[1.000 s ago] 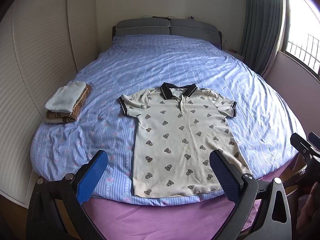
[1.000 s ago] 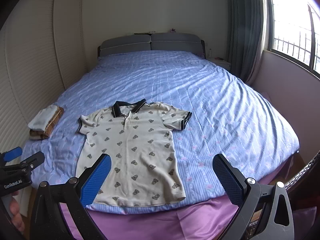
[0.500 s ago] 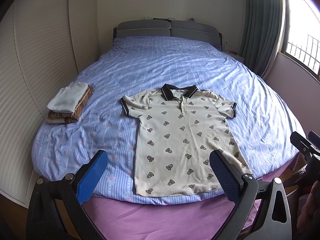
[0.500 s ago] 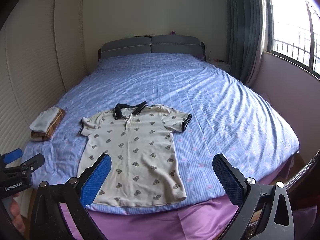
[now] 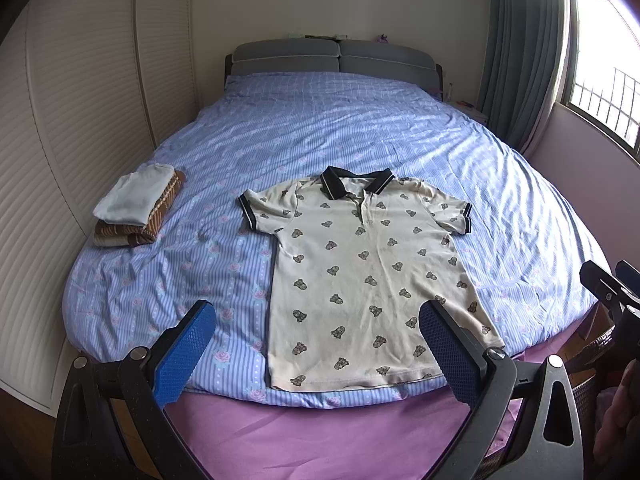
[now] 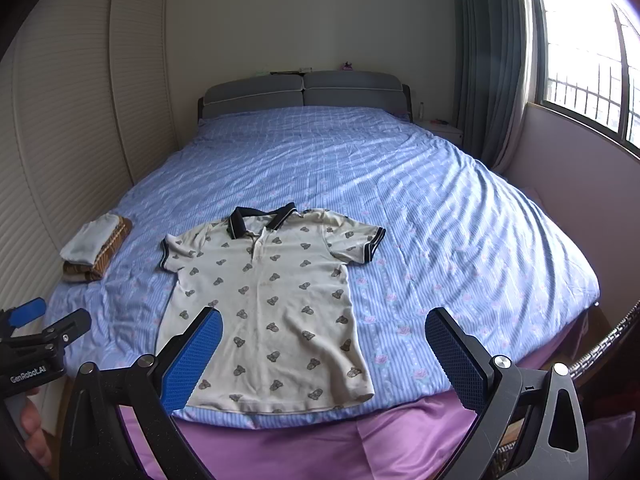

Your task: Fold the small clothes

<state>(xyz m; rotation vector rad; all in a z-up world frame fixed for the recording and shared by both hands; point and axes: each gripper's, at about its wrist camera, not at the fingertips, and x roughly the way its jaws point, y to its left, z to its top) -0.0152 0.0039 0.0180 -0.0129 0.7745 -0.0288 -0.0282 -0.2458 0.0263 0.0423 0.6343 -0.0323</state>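
From the left wrist view, a cream polo shirt (image 5: 368, 284) with a dark collar and small printed figures lies spread flat, front up, on the blue striped bedspread (image 5: 360, 132), its hem near the foot of the bed and its collar toward the grey headboard (image 5: 334, 58). The left gripper (image 5: 316, 354) hangs above the near edge with its blue-padded jaws spread wide, holding nothing. To the far left of the shirt, well apart, sits a stack of folded clothes (image 5: 138, 206), pale on top, brown striped below.

From the right wrist view, the shirt (image 6: 272, 300) lies left of centre, both sleeves out. The right gripper (image 6: 322, 356) is likewise released and empty, above the purple sheet (image 6: 320, 444) at the bed's foot. The folded stack (image 6: 96, 248) sits at the left edge; a window (image 6: 592, 60) is on the right.
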